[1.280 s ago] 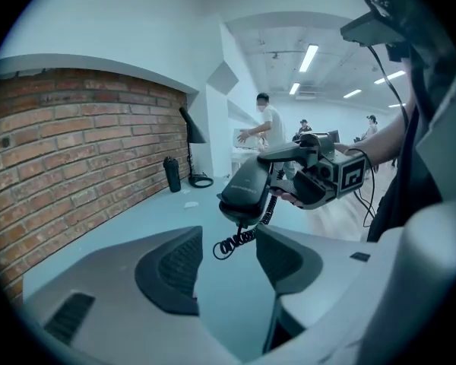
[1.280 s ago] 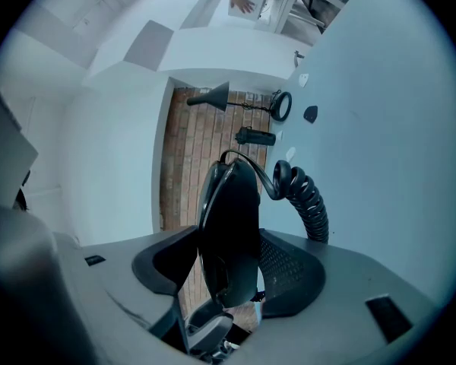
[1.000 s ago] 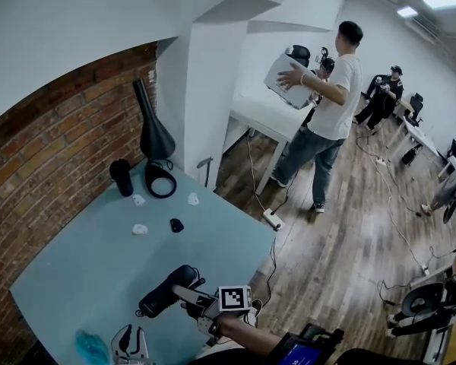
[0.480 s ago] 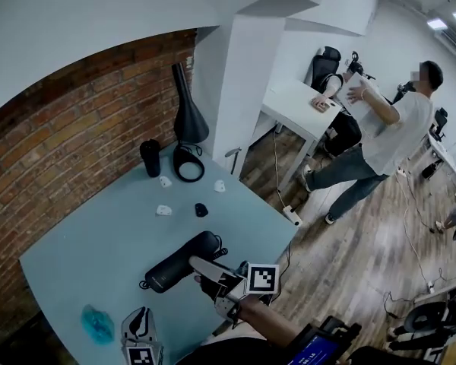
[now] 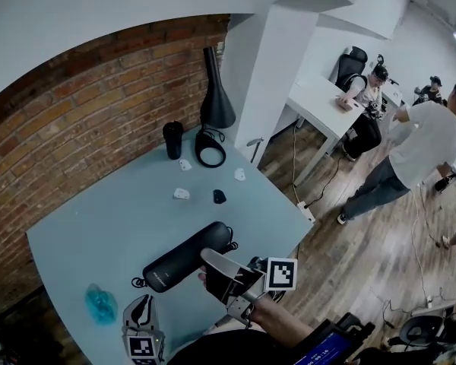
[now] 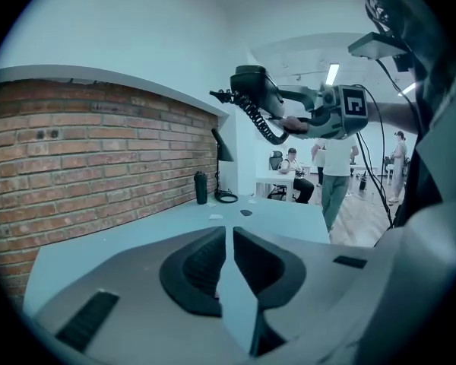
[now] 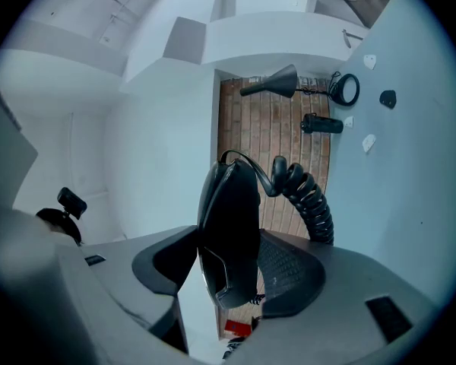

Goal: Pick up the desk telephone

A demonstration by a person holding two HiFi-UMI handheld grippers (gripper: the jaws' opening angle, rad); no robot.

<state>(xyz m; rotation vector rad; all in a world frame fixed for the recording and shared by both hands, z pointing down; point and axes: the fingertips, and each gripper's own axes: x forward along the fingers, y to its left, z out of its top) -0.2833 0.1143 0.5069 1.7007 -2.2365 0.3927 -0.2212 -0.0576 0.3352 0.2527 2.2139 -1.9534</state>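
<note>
A black telephone handset [image 5: 184,258] hangs in the air over the table's near edge, with my right gripper [image 5: 222,274] shut on its near end. In the right gripper view the handset [image 7: 229,219] stands between the pads, and its coiled cord [image 7: 307,199] loops off to the right. The left gripper view shows the handset [image 6: 252,90] and cord [image 6: 263,125] raised high in the right gripper [image 6: 292,120]. My left gripper [image 5: 141,319] sits low at the front left, and its jaws [image 6: 228,243] stand almost together with nothing between them. No telephone base is in view.
On the pale blue table [image 5: 99,226] are a black cup [image 5: 172,140], a black lamp [image 5: 216,97] with a ring of cable [image 5: 210,149], small white pieces [image 5: 182,194], a small black item [image 5: 220,196] and a teal lump [image 5: 100,310]. A brick wall [image 5: 76,120] bounds the left. People stand at right.
My right gripper has lifted the handset higher, toward the head camera. The left gripper's marker cube has come into view at the bottom. The head view has swung, and the standing person has walked right.
</note>
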